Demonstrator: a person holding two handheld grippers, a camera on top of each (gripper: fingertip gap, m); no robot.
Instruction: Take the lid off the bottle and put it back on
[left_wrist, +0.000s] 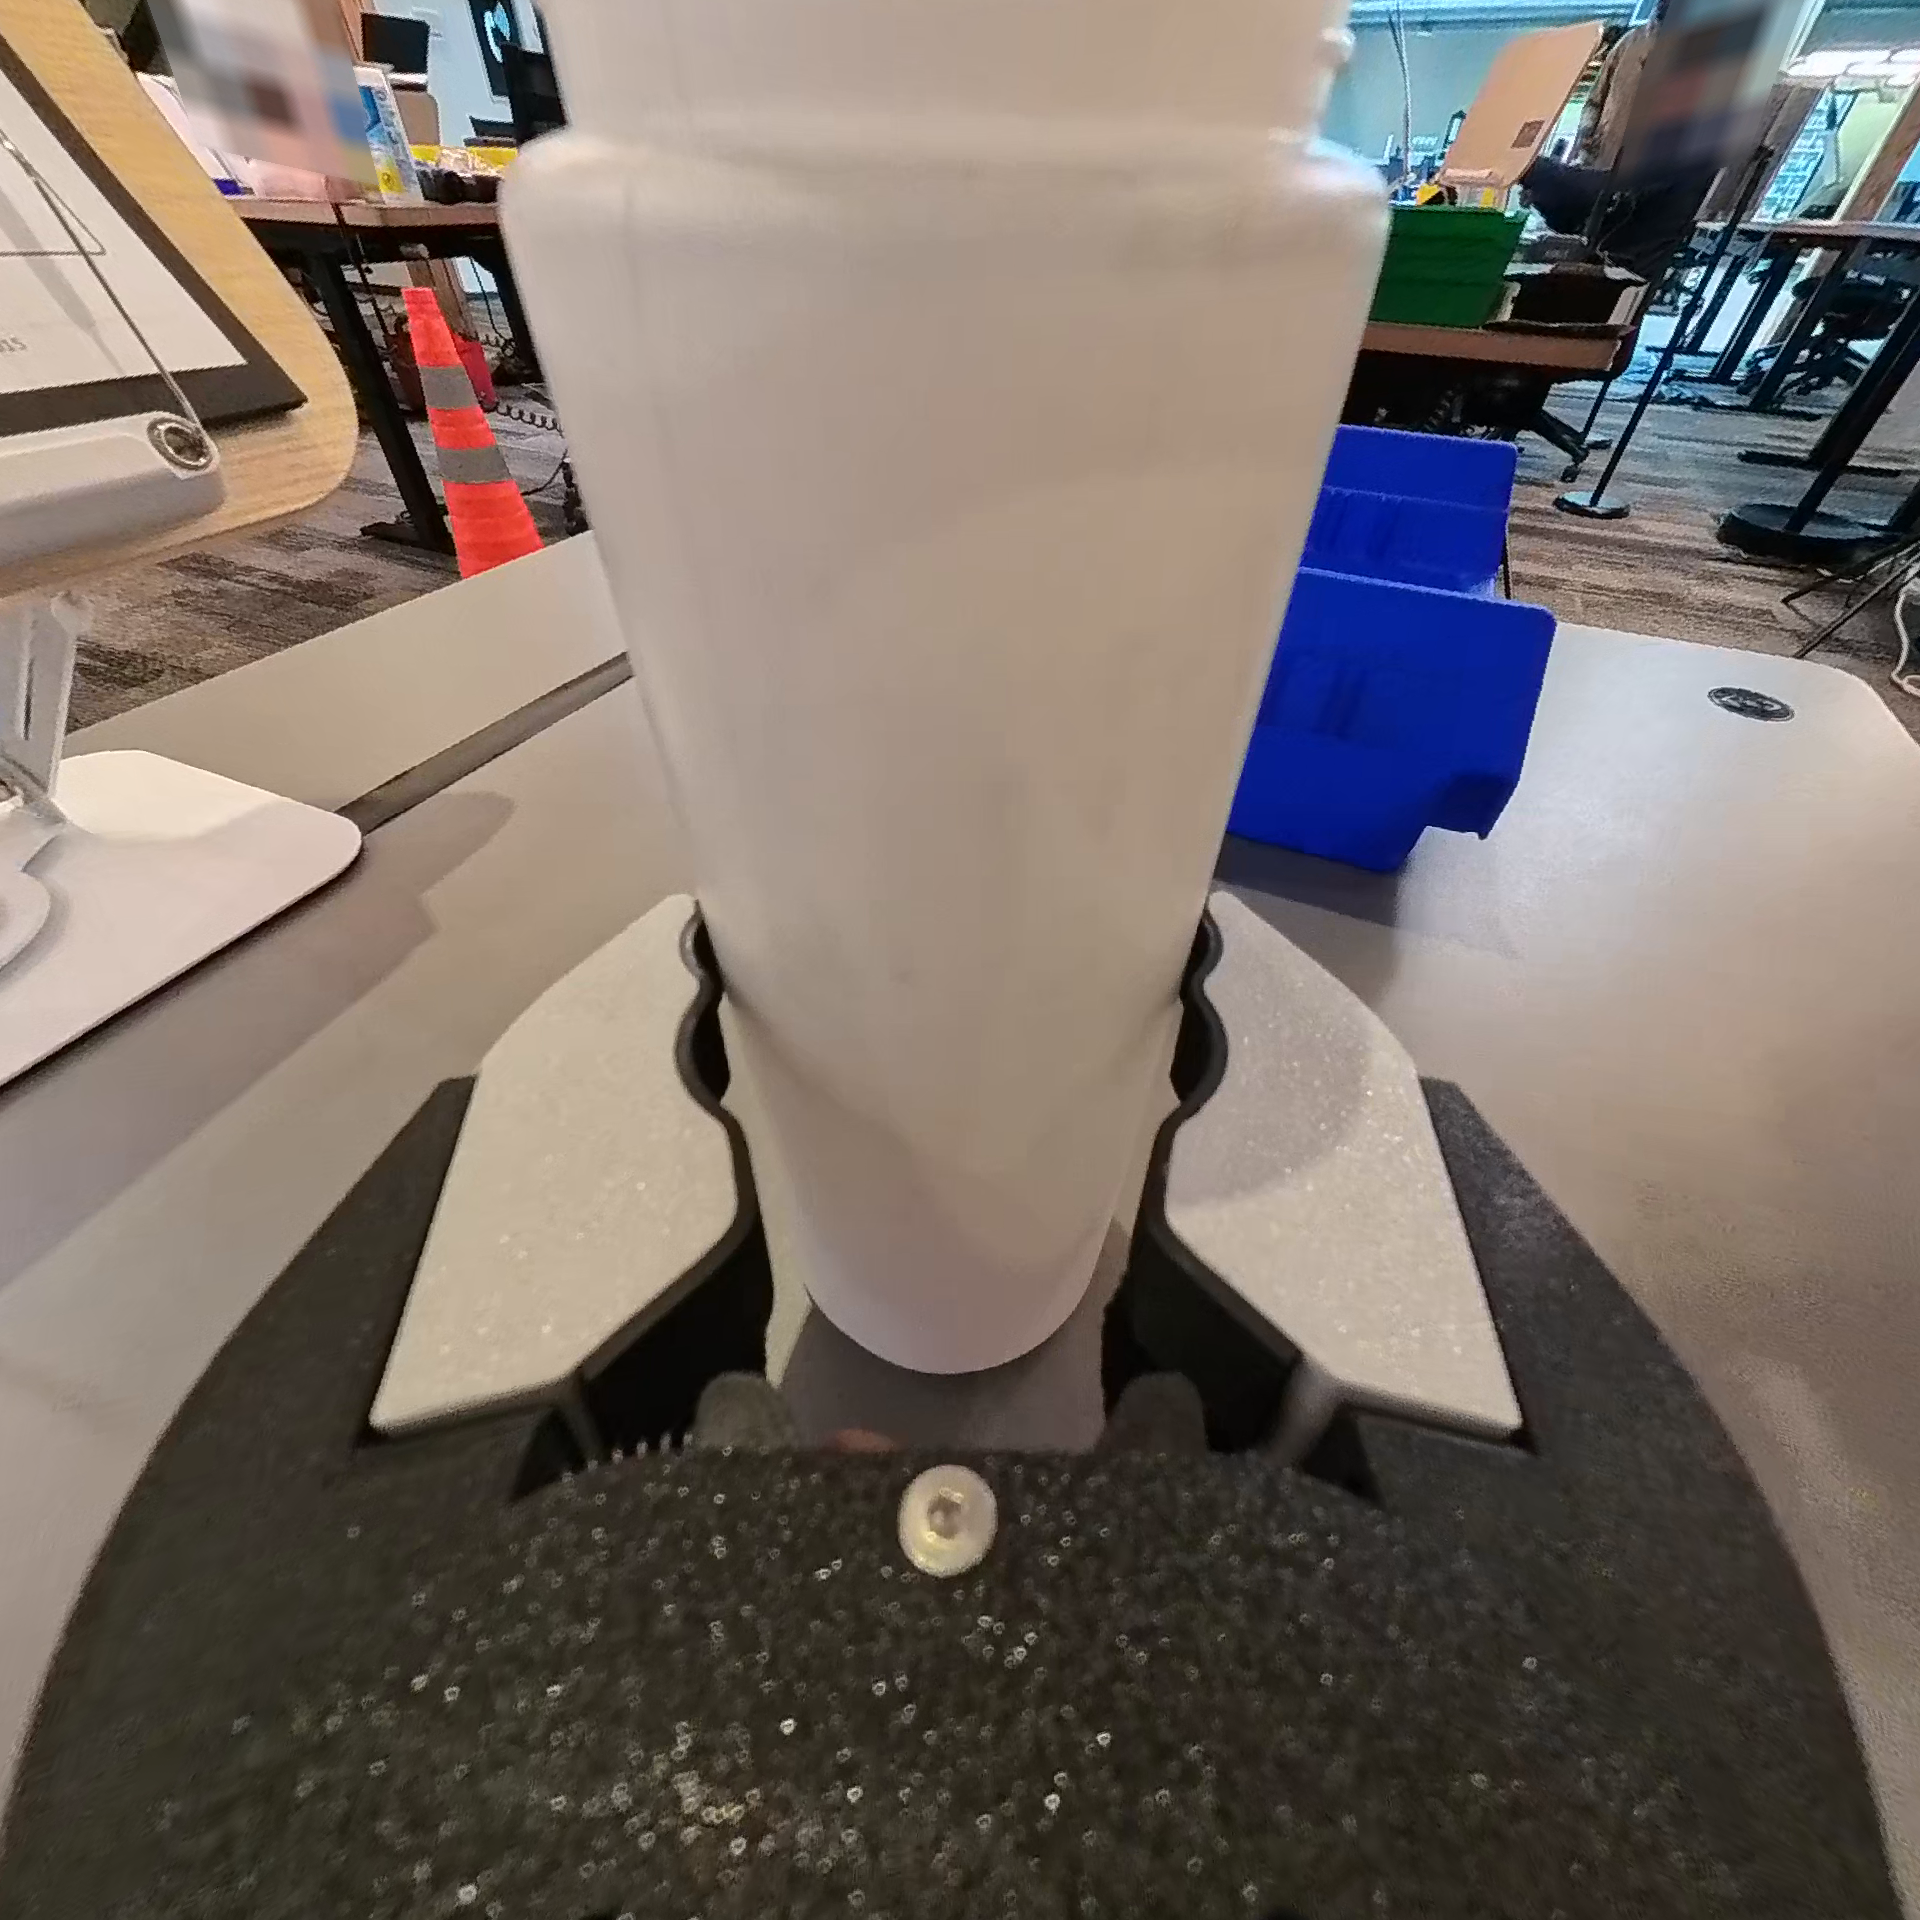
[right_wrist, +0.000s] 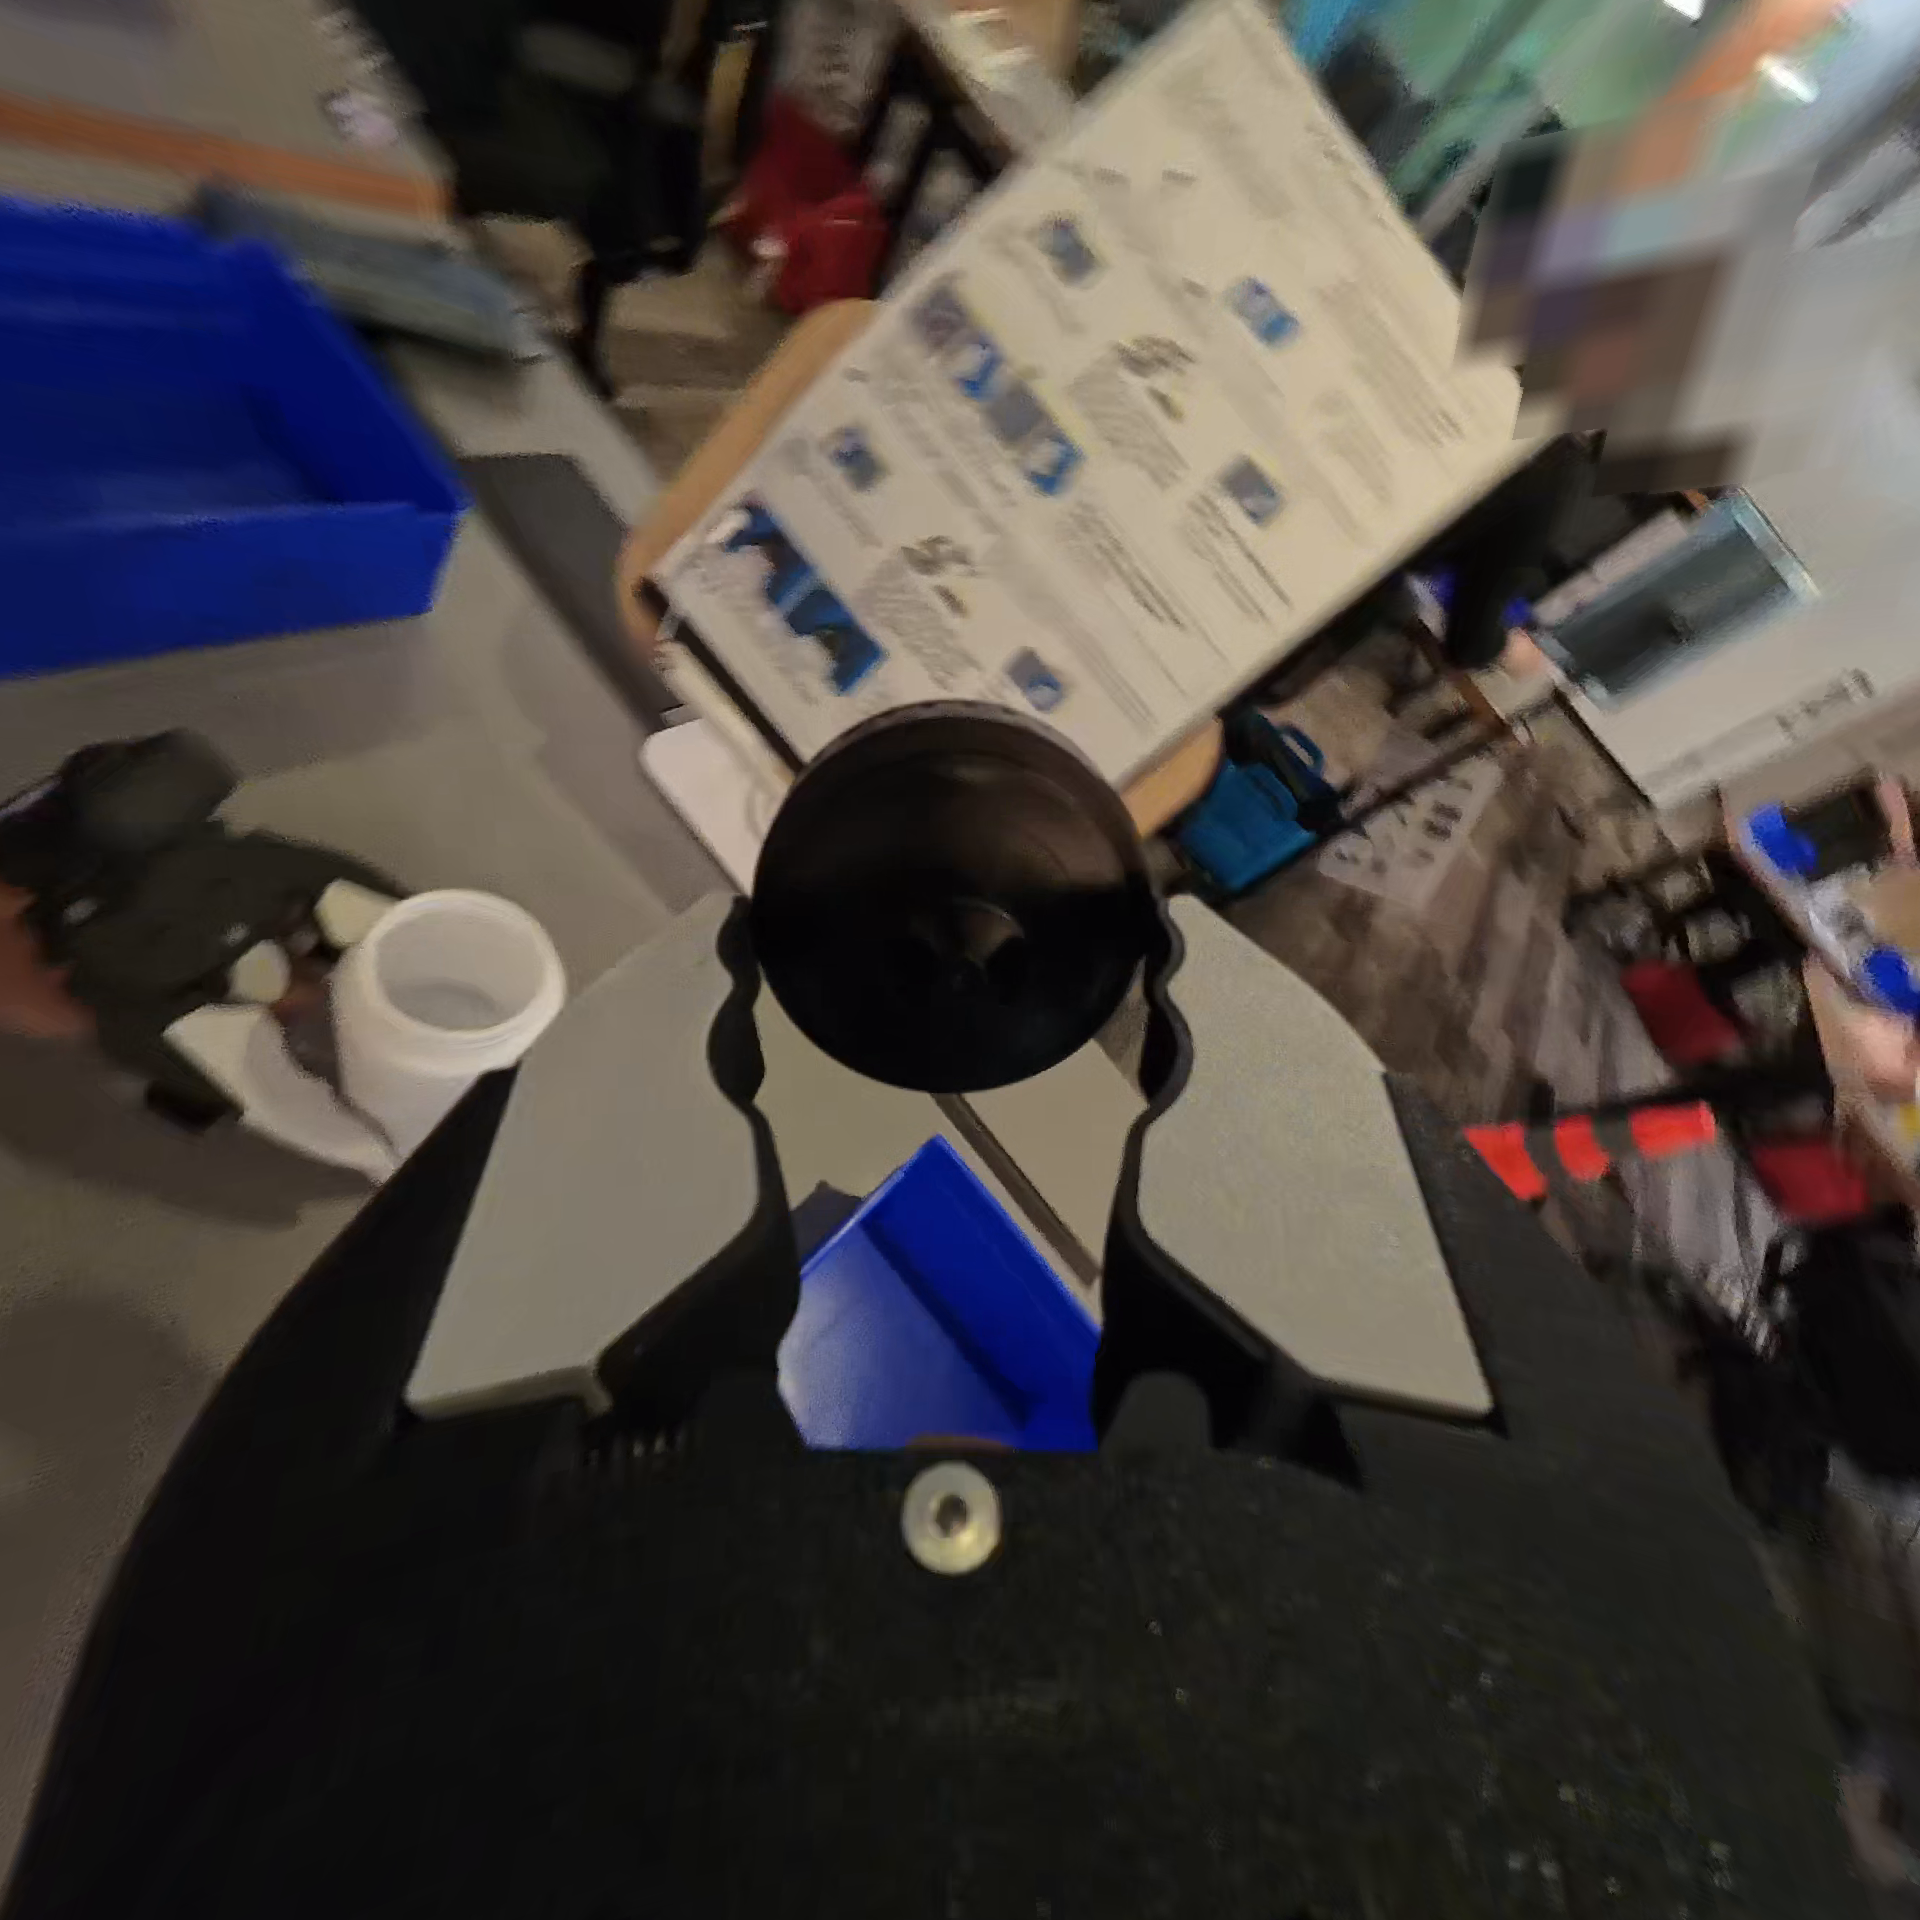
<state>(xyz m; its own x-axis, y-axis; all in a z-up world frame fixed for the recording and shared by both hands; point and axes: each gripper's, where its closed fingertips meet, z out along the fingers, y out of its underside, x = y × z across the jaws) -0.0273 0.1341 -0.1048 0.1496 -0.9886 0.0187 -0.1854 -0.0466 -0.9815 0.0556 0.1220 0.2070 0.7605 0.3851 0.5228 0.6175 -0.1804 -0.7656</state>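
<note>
Landmark: grey table (left_wrist: 1621, 935).

- White bottle (left_wrist: 935, 644): upright, gripped low on its body by the left gripper (left_wrist: 948, 997), both pads pressed against its sides, its base just clear of the table. Its mouth shows uncapped in the right wrist view (right_wrist: 442, 987).
- Black lid (right_wrist: 951, 904): off the bottle, pinched between the fingertips of the right gripper (right_wrist: 951, 966), held above the table to one side of the bottle, hollow underside towards the camera.
- Blue bins (left_wrist: 1392, 665): on the table, just behind the bottle, towards the far edge.
- White stand base (left_wrist: 177, 894): on the table's left part, carrying a tilted board with a printed sheet (right_wrist: 1091, 416).
- Orange cone (left_wrist: 468, 436): on the floor beyond the table's far edge.
- Right wrist view is motion-blurred; fine detail is unclear.
</note>
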